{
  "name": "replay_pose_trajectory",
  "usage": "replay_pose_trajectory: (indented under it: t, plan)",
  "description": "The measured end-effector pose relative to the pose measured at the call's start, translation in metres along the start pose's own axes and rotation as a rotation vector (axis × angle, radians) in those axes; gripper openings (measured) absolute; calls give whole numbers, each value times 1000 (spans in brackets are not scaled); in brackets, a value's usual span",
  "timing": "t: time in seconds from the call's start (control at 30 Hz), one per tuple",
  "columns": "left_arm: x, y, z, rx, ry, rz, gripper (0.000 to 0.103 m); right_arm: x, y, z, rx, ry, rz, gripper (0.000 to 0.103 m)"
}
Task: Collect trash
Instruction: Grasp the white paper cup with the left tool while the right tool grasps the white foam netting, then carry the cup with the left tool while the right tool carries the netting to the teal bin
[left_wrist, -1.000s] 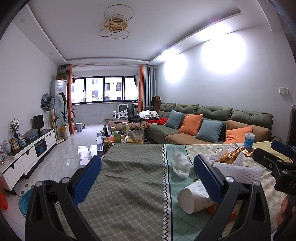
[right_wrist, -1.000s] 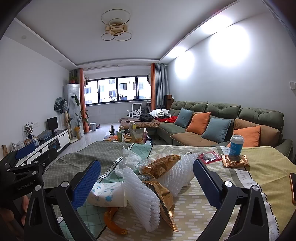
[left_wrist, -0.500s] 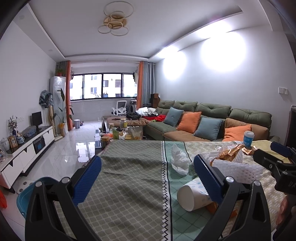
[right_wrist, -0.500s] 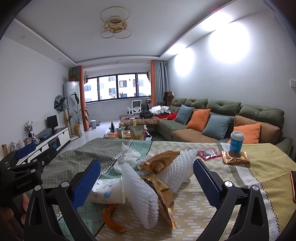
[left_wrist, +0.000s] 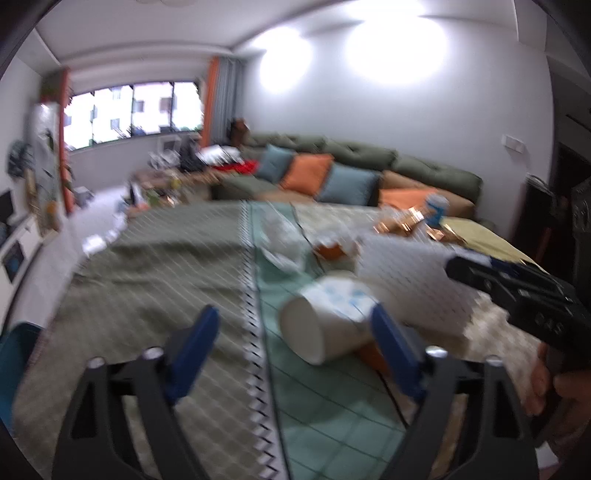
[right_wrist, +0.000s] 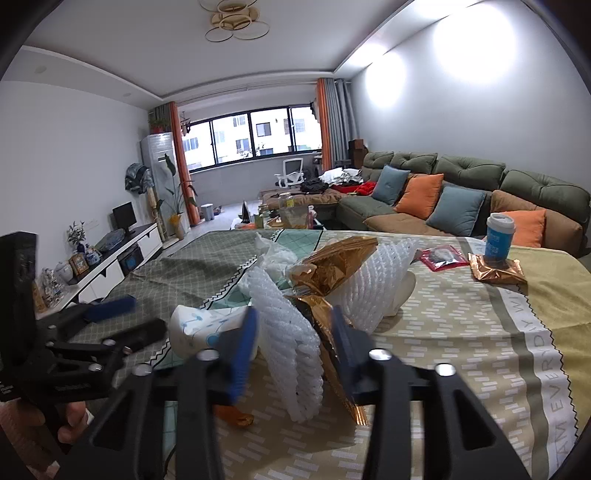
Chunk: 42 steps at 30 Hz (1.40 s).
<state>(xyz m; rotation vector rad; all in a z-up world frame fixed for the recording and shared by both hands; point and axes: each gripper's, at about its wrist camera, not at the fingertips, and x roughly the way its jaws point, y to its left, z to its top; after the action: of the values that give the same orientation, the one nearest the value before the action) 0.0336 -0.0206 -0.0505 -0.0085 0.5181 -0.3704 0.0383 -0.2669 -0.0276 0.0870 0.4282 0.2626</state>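
Table litter, two claws closing in on the pile.

Left wrist view, blurred: the left gripper (left_wrist: 291, 332) has just been closing but stands wide, nothing between its blue pads; a white paper cup with blue print (left_wrist: 325, 321) lies on its side just ahead, mouth toward the viewer, nothing visible inside it, on the green patterned tablecloth (left_wrist: 166, 266). Likely light and easily crushed; best taken across its wall near the rim.

Right wrist view: the right gripper (right_wrist: 291, 332) has just been closing and is narrowed around a white foam-mesh sleeve (right_wrist: 288, 339) and crinkled gold foil wrapper (right_wrist: 325, 273); whether the pads press I cannot tell. Both look soft, springy, weightless. A lidded blue-and-white takeaway cup (right_wrist: 498, 240) stands upright on another foil packet, contents hidden.
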Motion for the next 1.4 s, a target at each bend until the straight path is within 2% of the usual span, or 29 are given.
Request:
replay_pose_trajectory:
  t: [0.03,0.07,0.1,0.17,0.27,0.4,0.47,0.53,0.73,0.9,1.2,1.4]
  plan:
    - [4,1,-1,-7,22,-25,71,-1,-2,1,0,4,10,26]
    - [9,2,-3,-21,50,-54,62,-1,-3,1,-3,5,17,23]
    - [12,2,-5,-32,68,-77,59,-1,-2,1,-6,4,27,20]
    - [18,5,-9,-60,99,-126,49,-1,-1,2,-8,4,44,19]
    - [25,8,-12,-83,121,-170,40,0,-1,3,-2,13,73,16]
    - [29,11,-9,-106,136,-197,29,5,-2,6,1,27,95,15]
    - [31,13,-8,-117,138,-215,18,7,-1,7,3,33,108,14]
    - [29,12,-7,-114,125,-212,13,8,0,7,-2,35,113,14]
    - [12,11,-1,-98,77,-185,8,9,7,14,-7,31,151,13]
    - [-7,24,6,-116,47,-160,8,11,12,24,-17,17,194,12]
    - [-51,56,16,-154,-19,-56,6,25,33,42,-23,21,306,12]
    - [-77,80,15,-184,-55,24,5,43,54,40,-63,93,338,13]
